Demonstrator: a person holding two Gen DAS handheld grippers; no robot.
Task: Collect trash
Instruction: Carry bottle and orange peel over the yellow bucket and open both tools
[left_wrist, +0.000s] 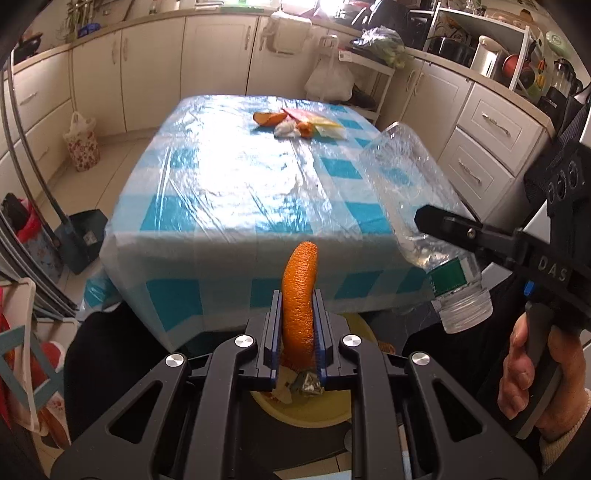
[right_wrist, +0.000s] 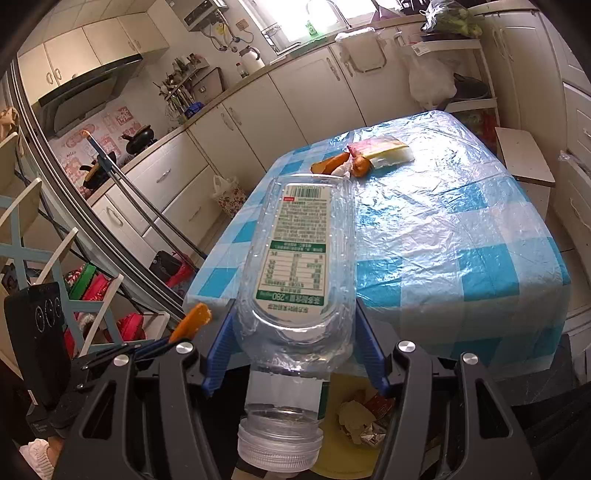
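Observation:
My left gripper (left_wrist: 298, 314) is shut on a curved strip of orange peel (left_wrist: 300, 295) that stands up between its blue pads. It hangs over a yellow bin (left_wrist: 314, 415) with scraps inside, just off the table's near edge. My right gripper (right_wrist: 295, 332) is shut on a clear plastic bottle (right_wrist: 299, 258) with a white and green label, its open neck pointing down over the same yellow bin (right_wrist: 347, 465). In the left wrist view the bottle (left_wrist: 410, 195) and the right gripper (left_wrist: 428, 218) show at the right. More peel and wrappers (left_wrist: 295, 123) lie at the table's far end.
The table (left_wrist: 229, 177) wears a blue and white checked cloth under clear plastic. Kitchen cabinets (left_wrist: 147, 70) ring the room. A dustpan (left_wrist: 83, 236) and a flowered bag (left_wrist: 83, 144) stand on the floor at left. A stool (right_wrist: 524, 158) sits right of the table.

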